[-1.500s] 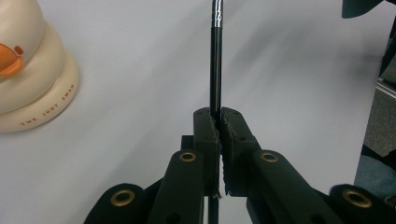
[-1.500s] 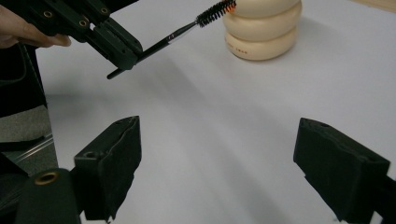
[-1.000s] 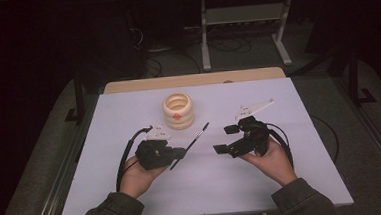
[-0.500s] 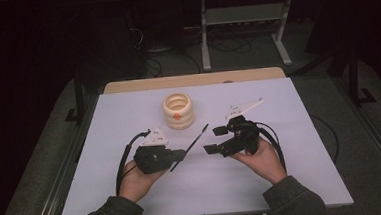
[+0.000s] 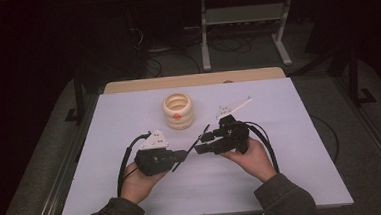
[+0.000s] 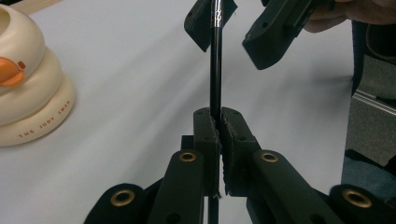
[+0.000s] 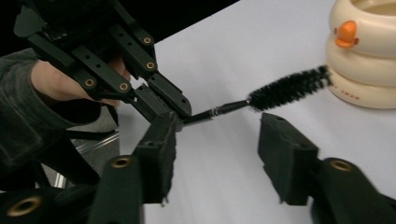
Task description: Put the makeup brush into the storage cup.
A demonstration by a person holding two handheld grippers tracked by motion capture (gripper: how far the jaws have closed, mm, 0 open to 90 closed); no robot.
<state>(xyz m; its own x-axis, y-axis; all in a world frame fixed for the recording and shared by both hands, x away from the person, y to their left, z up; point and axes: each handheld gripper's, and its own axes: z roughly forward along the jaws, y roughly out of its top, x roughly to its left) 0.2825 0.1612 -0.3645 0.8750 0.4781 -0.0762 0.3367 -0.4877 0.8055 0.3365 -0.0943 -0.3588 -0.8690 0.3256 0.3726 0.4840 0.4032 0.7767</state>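
Left gripper (image 6: 219, 128) clamped tight on one thin black bristle brush (image 7: 285, 87). Right gripper (image 7: 215, 156) spread wide, empty, flanking the brush. One cream stacked-ring duck holder (image 5: 178, 109).

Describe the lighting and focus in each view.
High view: the white table is lit while the room behind is nearly black. Left gripper view: the brush handle shows a small glare spot; the cream holder is sharp. Right gripper view: the bristles are crisp, the near right hand-held gripper is soft.

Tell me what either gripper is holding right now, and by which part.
The left gripper is shut on the black brush, gripping its thin handle. The right gripper is open, holding nothing.
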